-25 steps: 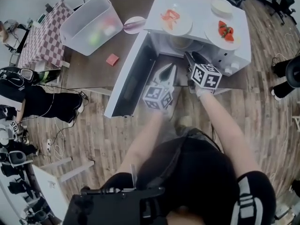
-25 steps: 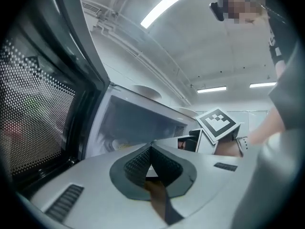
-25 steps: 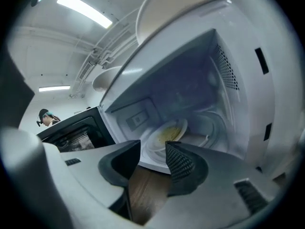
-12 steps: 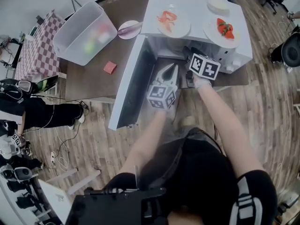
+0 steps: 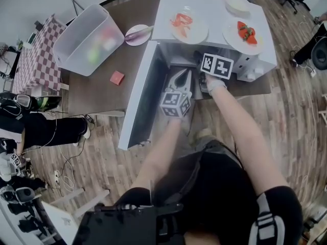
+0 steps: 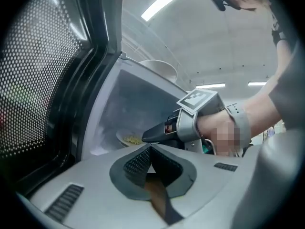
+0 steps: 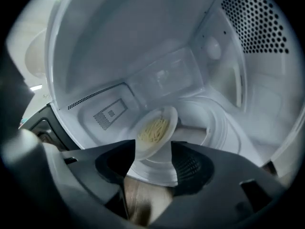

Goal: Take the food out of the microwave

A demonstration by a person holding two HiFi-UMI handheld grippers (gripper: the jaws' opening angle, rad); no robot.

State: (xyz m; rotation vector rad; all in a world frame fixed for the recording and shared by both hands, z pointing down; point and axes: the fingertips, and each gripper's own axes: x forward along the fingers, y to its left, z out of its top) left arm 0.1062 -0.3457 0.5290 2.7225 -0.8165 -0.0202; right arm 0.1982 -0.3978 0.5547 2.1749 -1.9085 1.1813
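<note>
The white microwave (image 5: 215,10) stands with its door (image 5: 143,91) swung open to the left. Inside, a white plate of pale noodles (image 7: 155,130) rests on the glass turntable (image 7: 217,128); it also shows as the plate (image 6: 127,138) in the left gripper view. My right gripper (image 7: 152,163) reaches into the cavity, only its marker cube (image 5: 217,65) showing from above. Its jaws have just been opening and stand wide, with the plate's near rim between them. My left gripper (image 6: 151,149) is shut and empty, level at the cavity's mouth beside the right gripper (image 6: 188,123).
On the microwave's top sit a plate of shrimp (image 5: 189,24), a plate of strawberries (image 5: 246,34) and a white bowl (image 5: 237,4). On the brown table to the left are a clear bin (image 5: 89,34), a small plate (image 5: 138,34) and a red block (image 5: 117,77).
My right gripper has pushed further into the microwave cavity. The left gripper has stayed shut by the door opening, shifting only slightly.
</note>
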